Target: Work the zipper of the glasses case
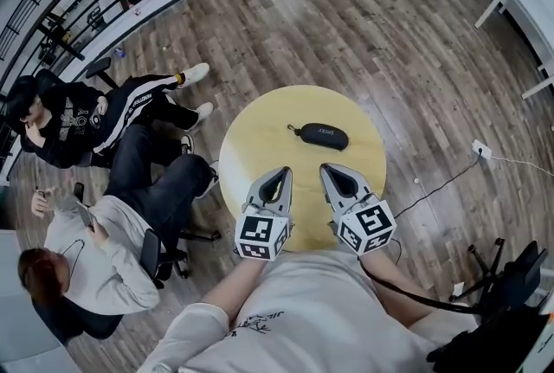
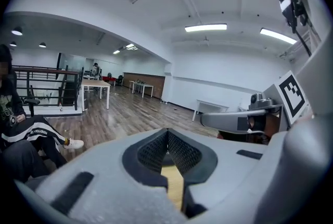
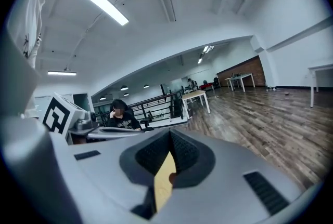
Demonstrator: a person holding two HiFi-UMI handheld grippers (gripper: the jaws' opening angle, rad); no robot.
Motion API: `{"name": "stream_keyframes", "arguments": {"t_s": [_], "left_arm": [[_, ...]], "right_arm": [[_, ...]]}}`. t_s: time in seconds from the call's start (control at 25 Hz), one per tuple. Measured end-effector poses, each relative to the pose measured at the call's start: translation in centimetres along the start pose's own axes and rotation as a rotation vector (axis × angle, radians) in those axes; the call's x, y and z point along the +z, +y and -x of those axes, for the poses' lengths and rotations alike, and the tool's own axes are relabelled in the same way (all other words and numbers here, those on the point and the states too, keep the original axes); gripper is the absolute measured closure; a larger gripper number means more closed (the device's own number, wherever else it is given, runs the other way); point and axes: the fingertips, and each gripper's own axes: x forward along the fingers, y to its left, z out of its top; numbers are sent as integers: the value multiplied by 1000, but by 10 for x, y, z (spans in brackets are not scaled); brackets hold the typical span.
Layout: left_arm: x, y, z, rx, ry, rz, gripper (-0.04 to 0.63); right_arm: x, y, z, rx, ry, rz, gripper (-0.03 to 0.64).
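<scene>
A black zipped glasses case [image 1: 322, 136] lies on the far half of the round yellow table [image 1: 251, 146], with its pull cord pointing left. My left gripper [image 1: 279, 181] hovers over the table's near side, shut with nothing between its jaws. My right gripper [image 1: 340, 179] is beside it, also shut and empty. Both stay short of the case and do not touch it. In the left gripper view, the left gripper [image 2: 167, 133] shows only a sliver of yellow tabletop through its pads. The right gripper [image 3: 169, 133] shows the same in its view. The case is not clearly visible in either gripper view.
Two people sit on chairs left of the table: a person in black [image 1: 78, 116] and a person in grey [image 1: 95, 254]. A power strip [image 1: 481, 150] and cable lie on the wood floor at right. A white table leg [image 1: 493, 9] stands far right, and black equipment [image 1: 511, 276] at lower right.
</scene>
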Motion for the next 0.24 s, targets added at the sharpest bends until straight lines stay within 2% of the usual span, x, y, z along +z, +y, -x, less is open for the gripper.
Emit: {"name": "stream_keyframes", "arguments": {"t_s": [0.24], "left_arm": [[7, 0, 7, 14, 6, 17, 592]], "right_arm": [[0, 6, -4, 4, 28, 3, 615]]}}
